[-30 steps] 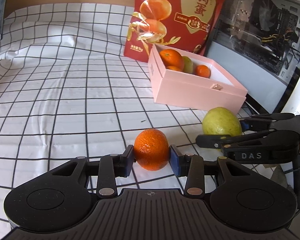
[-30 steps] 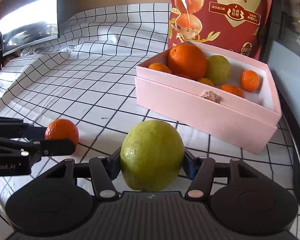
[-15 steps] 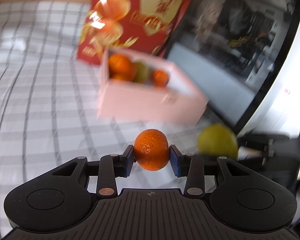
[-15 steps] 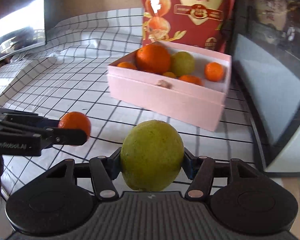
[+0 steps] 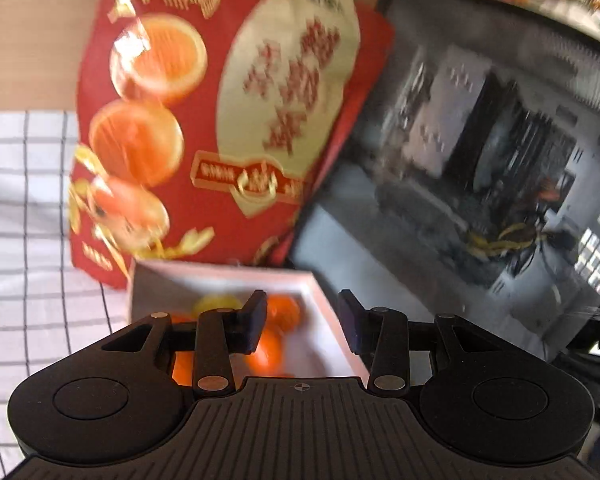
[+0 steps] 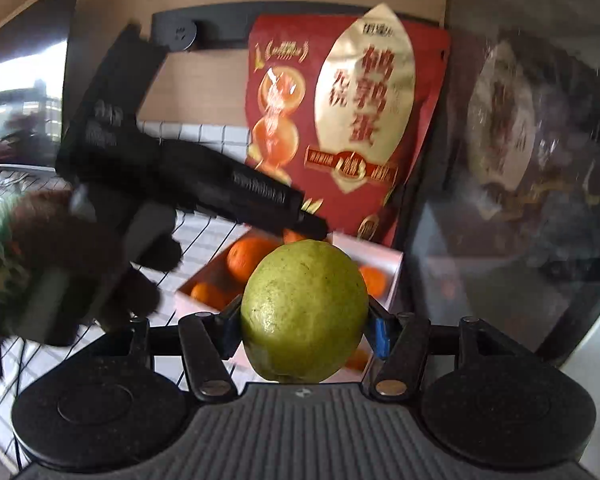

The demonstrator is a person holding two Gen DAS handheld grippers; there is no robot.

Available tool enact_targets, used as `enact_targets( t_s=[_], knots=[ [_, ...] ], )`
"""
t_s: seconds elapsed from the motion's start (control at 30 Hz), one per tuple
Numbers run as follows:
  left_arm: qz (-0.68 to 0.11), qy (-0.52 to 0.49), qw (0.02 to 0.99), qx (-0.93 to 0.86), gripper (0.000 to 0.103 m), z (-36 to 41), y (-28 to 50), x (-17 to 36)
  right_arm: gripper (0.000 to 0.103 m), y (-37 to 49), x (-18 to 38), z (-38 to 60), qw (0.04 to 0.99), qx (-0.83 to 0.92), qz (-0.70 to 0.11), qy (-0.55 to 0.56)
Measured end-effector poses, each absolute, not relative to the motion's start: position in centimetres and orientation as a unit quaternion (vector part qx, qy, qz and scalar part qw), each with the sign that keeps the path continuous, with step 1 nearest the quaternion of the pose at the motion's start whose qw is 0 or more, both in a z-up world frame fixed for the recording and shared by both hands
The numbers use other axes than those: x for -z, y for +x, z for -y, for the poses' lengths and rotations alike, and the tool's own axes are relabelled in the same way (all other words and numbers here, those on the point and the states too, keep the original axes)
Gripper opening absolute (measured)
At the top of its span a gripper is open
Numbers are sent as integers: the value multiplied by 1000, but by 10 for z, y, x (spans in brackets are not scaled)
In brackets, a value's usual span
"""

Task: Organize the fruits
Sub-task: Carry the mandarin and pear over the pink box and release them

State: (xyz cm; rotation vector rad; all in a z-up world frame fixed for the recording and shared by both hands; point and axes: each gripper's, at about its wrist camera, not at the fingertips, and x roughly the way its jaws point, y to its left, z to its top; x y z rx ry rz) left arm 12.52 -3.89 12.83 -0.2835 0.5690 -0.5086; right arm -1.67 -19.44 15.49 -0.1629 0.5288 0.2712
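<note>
My left gripper hangs over the open pink box, its jaws apart with nothing between the pads. Below it, blurred oranges and a yellow-green fruit lie inside the box. My right gripper is shut on a large green fruit, held in the air just in front of the pink box. In the right wrist view the left gripper reaches in from the left, tips over the box, held by a dark-gloved hand. More oranges show in the box.
A tall red snack bag stands right behind the box. A dark computer case with a glass side rises close on the right. White checked cloth covers the table to the left. A monitor stands far left.
The left gripper has risen and swung over the pink box, and the mandarin it held is no longer between its pads. The right gripper has lifted the green fruit toward the box.
</note>
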Motion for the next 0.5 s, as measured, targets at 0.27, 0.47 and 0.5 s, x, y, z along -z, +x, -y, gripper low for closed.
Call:
enact_targets(
  t_s=[0.27,0.47,0.5],
  knots=[
    [-229,-117,955,146,44,-13,86,-133,59,71,-144,183,947,-100,-303,-33],
    [-256,-57,957,125,44,-23,49,-98,59,145,-94,169,928,-56,-369,5],
    [-262,-54,955,124,44,-25,43,-89,59,150,-84,168,924,-51,-379,9]
  ],
)
